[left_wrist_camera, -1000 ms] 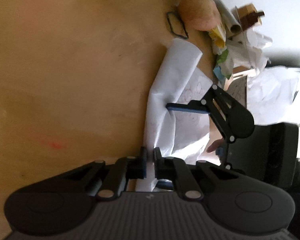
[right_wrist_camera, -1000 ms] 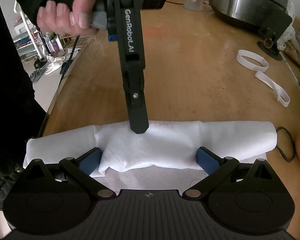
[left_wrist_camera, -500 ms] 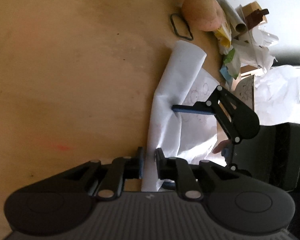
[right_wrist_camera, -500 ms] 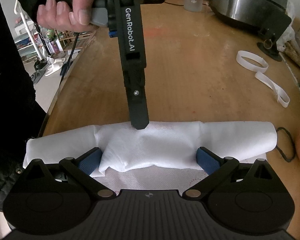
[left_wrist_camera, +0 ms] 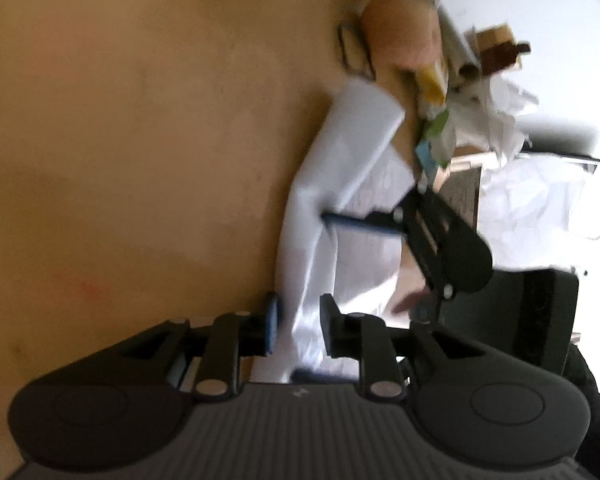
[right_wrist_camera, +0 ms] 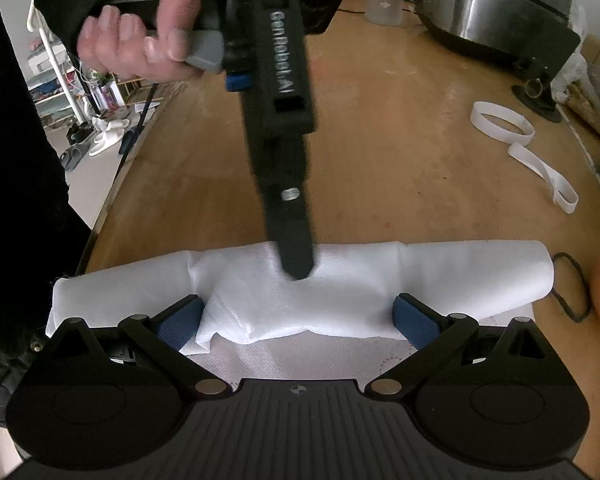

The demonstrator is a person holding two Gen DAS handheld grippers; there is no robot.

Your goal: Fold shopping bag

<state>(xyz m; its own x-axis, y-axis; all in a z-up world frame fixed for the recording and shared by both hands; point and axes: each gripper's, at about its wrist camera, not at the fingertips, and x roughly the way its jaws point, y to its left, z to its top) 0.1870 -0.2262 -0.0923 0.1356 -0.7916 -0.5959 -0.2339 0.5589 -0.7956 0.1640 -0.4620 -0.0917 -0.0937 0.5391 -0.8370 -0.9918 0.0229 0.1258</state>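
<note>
Shopping bag (right_wrist_camera: 300, 292) lies on bench (right_wrist_camera: 380, 160) as long roll, axis across right tool (right_wrist_camera: 300, 316) view. Right tool wide apart, straddling roll's middle. Left tool (left_wrist_camera: 298, 326) just opening, fold between fingers, unpinched, nearer roll's far edge.

Left gripper (left_wrist_camera: 298, 330) jaws opening — seemingly released, right gripper (right_wrist_camera: 298, 318) wide

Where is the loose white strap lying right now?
In the right wrist view, the white strap lies on the wooden table's right side, beyond the folded bag, near the steel pot.
</note>
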